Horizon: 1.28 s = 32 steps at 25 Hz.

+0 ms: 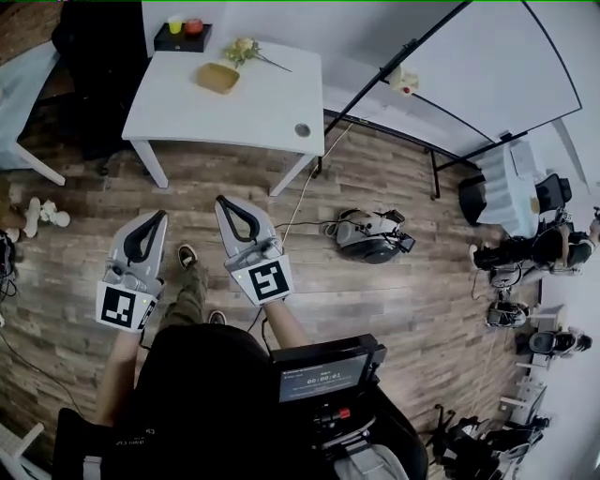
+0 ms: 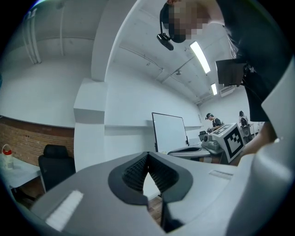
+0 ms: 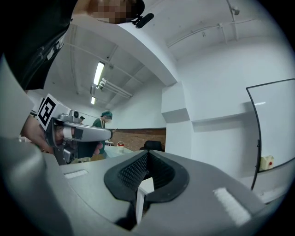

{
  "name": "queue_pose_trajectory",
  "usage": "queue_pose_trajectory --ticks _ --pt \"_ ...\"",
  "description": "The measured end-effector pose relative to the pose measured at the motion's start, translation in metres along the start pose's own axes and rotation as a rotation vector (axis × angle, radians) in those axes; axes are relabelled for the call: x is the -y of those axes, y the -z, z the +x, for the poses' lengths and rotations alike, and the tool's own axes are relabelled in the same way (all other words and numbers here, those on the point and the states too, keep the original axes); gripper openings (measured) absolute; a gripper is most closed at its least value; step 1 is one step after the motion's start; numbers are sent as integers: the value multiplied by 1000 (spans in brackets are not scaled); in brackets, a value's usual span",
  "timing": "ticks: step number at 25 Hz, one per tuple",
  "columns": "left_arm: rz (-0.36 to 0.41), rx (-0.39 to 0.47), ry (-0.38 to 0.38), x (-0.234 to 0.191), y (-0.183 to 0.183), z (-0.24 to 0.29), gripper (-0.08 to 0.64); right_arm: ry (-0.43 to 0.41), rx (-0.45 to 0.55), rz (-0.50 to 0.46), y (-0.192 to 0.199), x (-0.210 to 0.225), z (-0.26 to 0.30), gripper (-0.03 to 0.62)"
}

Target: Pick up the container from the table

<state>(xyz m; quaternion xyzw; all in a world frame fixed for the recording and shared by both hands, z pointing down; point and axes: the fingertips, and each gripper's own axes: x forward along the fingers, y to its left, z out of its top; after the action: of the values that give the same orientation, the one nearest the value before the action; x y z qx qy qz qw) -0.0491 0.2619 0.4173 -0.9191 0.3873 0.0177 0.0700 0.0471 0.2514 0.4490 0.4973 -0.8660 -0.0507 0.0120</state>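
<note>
Both jaws are shut tight, nothing held: left gripper [image 1: 156, 217], right gripper [image 1: 222, 201]. The tan container [image 1: 217, 77] is seen well ahead on the white table [image 1: 272, 112], near the flowers [image 1: 246, 49]. Table should be reached 1st, jaws opened wide, rim gripped gently. Its inside can't be made out. A yellow cup [image 1: 174, 25] & red thing [image 1: 193, 25] are kept in the black tray [image 1: 167, 43].

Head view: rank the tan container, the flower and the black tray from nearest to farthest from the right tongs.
1. tan container, left-middle of the table.
2. flower, behind it at the far edge.
3. black tray, far left corner; too close to the flower to call firmly.
</note>
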Motion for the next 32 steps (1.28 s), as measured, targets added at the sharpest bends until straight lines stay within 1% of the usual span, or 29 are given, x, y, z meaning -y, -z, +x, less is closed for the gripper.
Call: queue_pose_trajectory --ticks 2,5,7,10,12,14,19,22,25,28,30,32 --pt "-4 19 11 -26 7 35 1 10 -11 -5 4 25 34 15" --pt "-21 5 24 -68 18 84 0 17 -20 -11 3 60 88 17" --pt "-29 -19 37 -85 26 111 0 9 -11 -7 2 82 117 15" --pt "-35 -55 68 -108 41 157 2 14 -27 7 11 118 157 17" --pt "-68 -66 54 -126 50 181 0 -3 -47 4 23 139 186 17" --pt "-96 -104 30 -144 64 201 2 -31 -74 5 41 162 217 17" --pt "-124 -209 -43 -179 101 255 0 -127 -161 -9 98 226 295 18" --pt "-156 -228 -107 -200 115 284 1 -216 -214 -67 139 256 346 28" --pt "-190 -229 -161 -217 121 299 0 -295 -314 -148 191 269 385 54" --pt "-214 -247 -176 -230 130 299 1 -340 -446 -227 245 271 405 77" --pt "-231 -249 -190 -238 134 301 2 -374 -532 -263 278 276 415 103" --pt "-228 -248 -202 -249 135 302 2 -409 -598 -279 308 276 426 117"
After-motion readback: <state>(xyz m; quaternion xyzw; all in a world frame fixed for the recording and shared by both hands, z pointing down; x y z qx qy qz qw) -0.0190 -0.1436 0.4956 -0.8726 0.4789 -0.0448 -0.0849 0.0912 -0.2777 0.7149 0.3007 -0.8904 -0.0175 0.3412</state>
